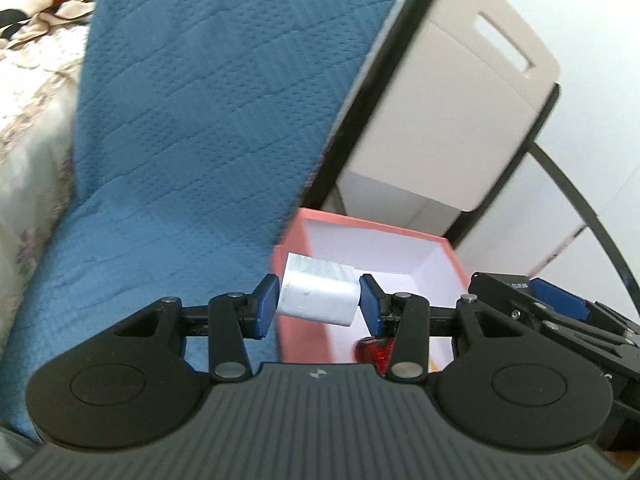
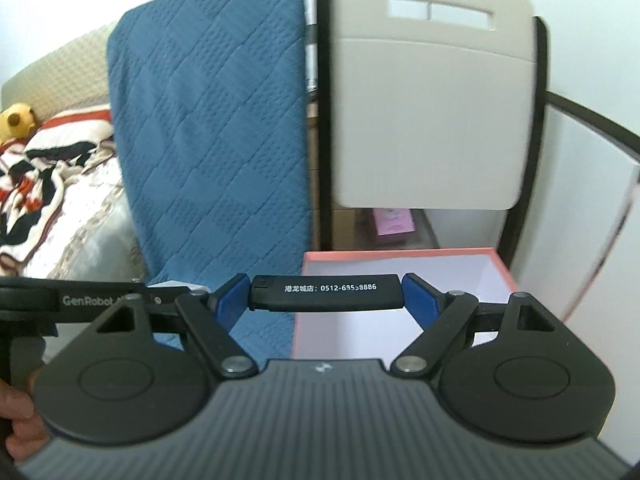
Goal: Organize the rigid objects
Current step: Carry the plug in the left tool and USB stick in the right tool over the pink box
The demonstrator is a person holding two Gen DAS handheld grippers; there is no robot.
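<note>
My left gripper (image 1: 319, 303) is shut on a white block (image 1: 318, 294), its blue pads pressing both ends. The block hangs over the near left corner of an open pink box (image 1: 380, 236) with a white inside. Low in that box lies a red shiny object (image 1: 374, 351), partly hidden by my gripper. My right gripper (image 2: 326, 298) is shut on a black lighter (image 2: 326, 293) with white print, held lengthwise between the pads over the pink box (image 2: 400, 255). The right gripper's body (image 1: 552, 312) shows at the right edge of the left wrist view.
A chair draped in blue quilted cloth (image 2: 212, 128) stands left of the box. Behind the box is a beige chair back (image 2: 432, 112) on a black frame. A bed with patterned blankets (image 2: 48, 176) lies far left. A hand (image 2: 18, 428) shows at the lower left.
</note>
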